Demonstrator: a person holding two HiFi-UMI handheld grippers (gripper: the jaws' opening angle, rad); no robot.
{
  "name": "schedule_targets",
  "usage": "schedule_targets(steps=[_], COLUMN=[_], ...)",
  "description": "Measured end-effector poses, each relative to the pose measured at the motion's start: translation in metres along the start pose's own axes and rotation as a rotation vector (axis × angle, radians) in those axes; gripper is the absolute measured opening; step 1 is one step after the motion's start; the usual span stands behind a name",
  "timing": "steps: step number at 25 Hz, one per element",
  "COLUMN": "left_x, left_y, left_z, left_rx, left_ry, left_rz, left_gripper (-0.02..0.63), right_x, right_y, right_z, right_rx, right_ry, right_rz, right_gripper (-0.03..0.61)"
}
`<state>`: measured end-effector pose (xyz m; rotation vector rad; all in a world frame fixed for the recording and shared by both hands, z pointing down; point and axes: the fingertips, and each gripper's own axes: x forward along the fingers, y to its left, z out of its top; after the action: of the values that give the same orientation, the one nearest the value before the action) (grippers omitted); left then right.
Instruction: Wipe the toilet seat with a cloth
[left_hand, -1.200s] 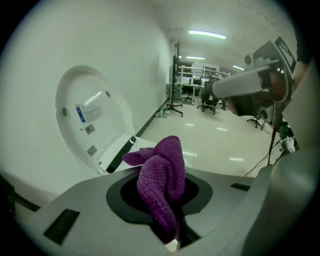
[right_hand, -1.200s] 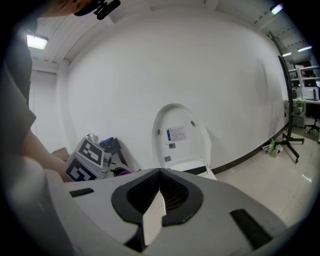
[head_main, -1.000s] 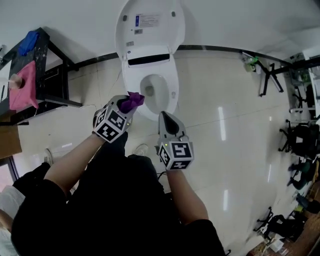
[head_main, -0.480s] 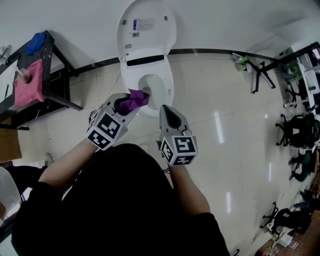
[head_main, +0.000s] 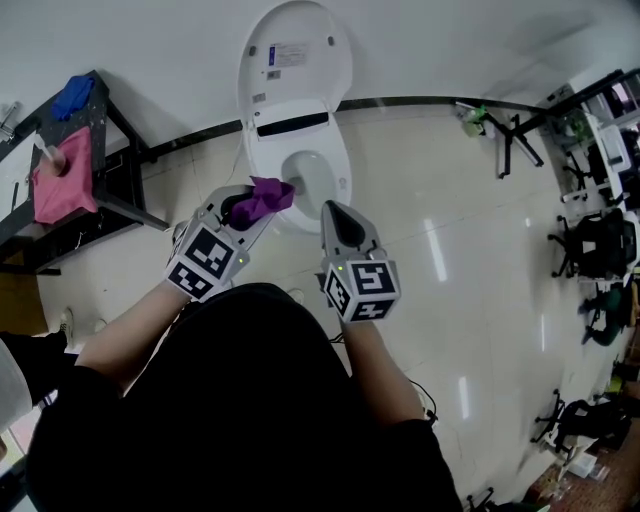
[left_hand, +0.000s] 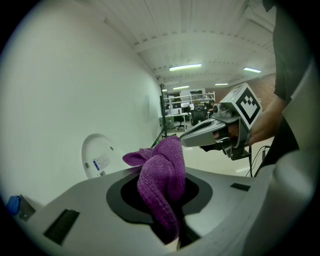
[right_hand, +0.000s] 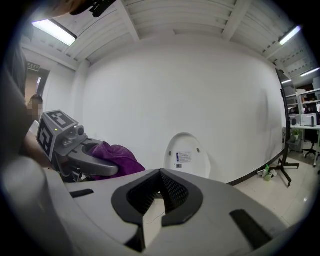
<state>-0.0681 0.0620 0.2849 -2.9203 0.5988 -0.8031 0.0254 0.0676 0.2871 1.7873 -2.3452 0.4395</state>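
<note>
The white toilet (head_main: 262, 150) stands ahead with its lid (head_main: 295, 50) raised against the wall and the seat (head_main: 345, 170) ringing the open bowl. My left gripper (head_main: 258, 204) is shut on a purple cloth (head_main: 270, 190), held over the seat's front left edge. In the left gripper view the cloth (left_hand: 161, 180) bulges up from between the jaws, and the lid (left_hand: 98, 160) shows behind. My right gripper (head_main: 334, 210) hangs shut and empty just off the bowl's front right. Its jaws (right_hand: 159, 176) meet at the tips, with the left gripper (right_hand: 85, 161) and cloth (right_hand: 117, 157) to its left.
A black table (head_main: 110, 150) stands left of the toilet with a pink cloth (head_main: 62, 180) and a blue cloth (head_main: 74, 92) on it. A black stand (head_main: 512, 140) and a green bottle (head_main: 472, 118) sit by the wall at right. Office chairs (head_main: 600, 250) line the far right.
The head view has shifted a little, so the toilet sits slightly higher and nearer. Both grippers hold almost the same pose; the left one still grips the cloth.
</note>
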Motion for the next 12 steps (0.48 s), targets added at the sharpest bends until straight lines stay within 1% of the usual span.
schedule_targets(steps=[12], left_x=[-0.014], left_y=[0.009], left_z=[0.005], left_rx=[0.000], left_ry=[-0.049], left_rz=[0.012], left_gripper=[0.097], right_x=[0.006], right_y=[0.015], right_z=[0.006], right_rx=[-0.032], right_ry=[0.010], right_rz=[-0.006], right_gripper=[0.014])
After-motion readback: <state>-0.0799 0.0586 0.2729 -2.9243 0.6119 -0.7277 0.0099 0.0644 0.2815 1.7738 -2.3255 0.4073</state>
